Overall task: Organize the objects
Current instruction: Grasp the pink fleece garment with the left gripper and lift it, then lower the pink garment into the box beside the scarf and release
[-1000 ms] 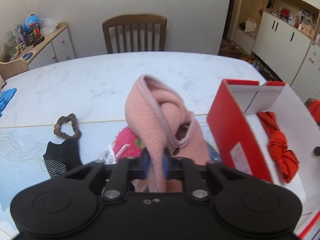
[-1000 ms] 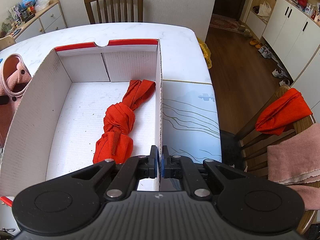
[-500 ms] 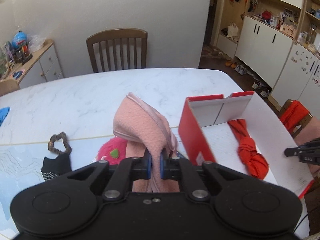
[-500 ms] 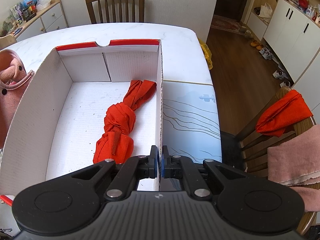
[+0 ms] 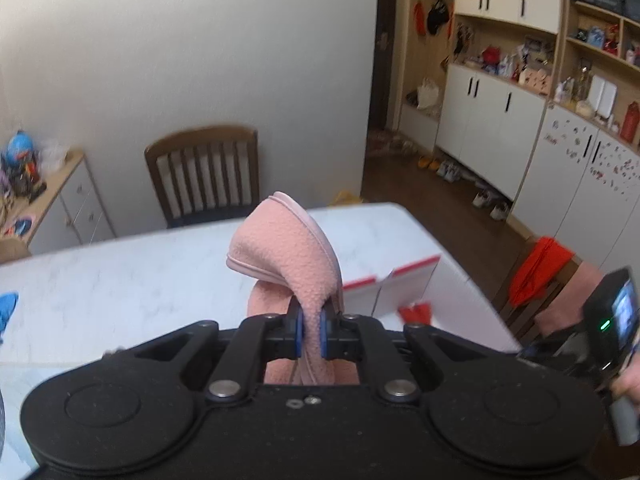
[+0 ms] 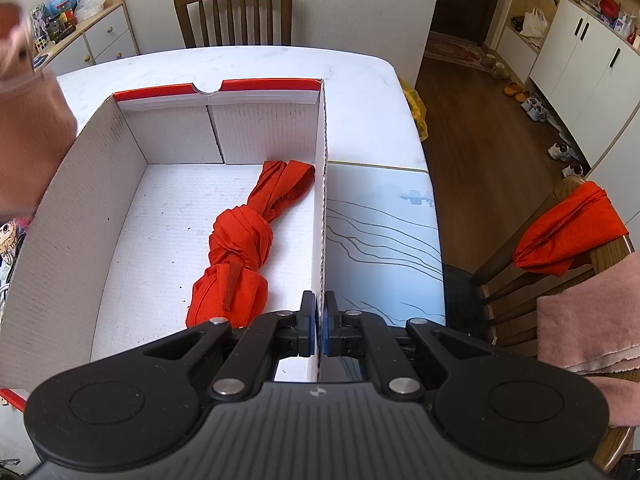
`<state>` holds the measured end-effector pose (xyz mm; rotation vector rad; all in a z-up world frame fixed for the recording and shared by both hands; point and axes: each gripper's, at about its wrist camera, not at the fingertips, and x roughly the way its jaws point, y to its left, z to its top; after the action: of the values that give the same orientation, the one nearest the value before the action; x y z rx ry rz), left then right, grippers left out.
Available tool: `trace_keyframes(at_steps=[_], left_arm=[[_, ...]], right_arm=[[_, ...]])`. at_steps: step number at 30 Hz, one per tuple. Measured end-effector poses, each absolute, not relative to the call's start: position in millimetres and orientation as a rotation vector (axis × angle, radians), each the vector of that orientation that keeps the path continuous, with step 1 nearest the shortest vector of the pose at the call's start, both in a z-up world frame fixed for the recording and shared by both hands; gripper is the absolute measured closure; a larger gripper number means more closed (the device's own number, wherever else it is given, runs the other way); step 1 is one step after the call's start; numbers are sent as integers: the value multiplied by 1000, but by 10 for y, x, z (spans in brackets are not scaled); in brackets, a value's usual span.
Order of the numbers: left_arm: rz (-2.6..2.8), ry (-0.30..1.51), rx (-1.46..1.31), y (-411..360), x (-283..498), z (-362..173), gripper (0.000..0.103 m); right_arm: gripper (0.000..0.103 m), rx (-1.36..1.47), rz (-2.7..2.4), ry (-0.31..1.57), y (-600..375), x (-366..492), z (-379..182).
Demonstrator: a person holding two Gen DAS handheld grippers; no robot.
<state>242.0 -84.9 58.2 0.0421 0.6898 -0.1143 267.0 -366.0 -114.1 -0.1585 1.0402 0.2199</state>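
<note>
The box [image 6: 120, 208] stands open-topped on the table [image 6: 360, 92], its floor bare left of the red cloth [image 6: 236, 252] (knotted, along the right wall). The right gripper [image 6: 319, 326] is clamped on that wall's rim. The left gripper [image 5: 311, 334] pinches the pink fleece [image 5: 288, 252], held above the table left of the box.

One desk [image 6: 360, 92]. One box [image 6: 72, 208] on it, holding one knotted red cloth [image 6: 240, 248]. One pink fleece garment [image 5: 296, 256], lifted. Two hand-held grippers: left [image 5: 310, 338], right [image 6: 319, 330]. Two wooden chairs: one [image 6: 234, 12] behind the desk, one [image 6: 560, 240] beside it carrying one more red cloth [image 6: 568, 232] and one pink towel [image 6: 592, 328]. One low cabinet [image 6: 100, 36].
</note>
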Motion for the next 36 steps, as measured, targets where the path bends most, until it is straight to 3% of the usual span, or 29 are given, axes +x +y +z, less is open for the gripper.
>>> trace_keyframes(at_steps=[10, 36], left_arm=[[-205, 645, 49, -1332, 2526, 772, 98], [-137, 923, 237, -2156, 3105, -611, 97]], right_arm=[[100, -156, 225, 1038, -3653, 2675, -1151], [100, -158, 263, 1046, -3696, 2657, -1187]])
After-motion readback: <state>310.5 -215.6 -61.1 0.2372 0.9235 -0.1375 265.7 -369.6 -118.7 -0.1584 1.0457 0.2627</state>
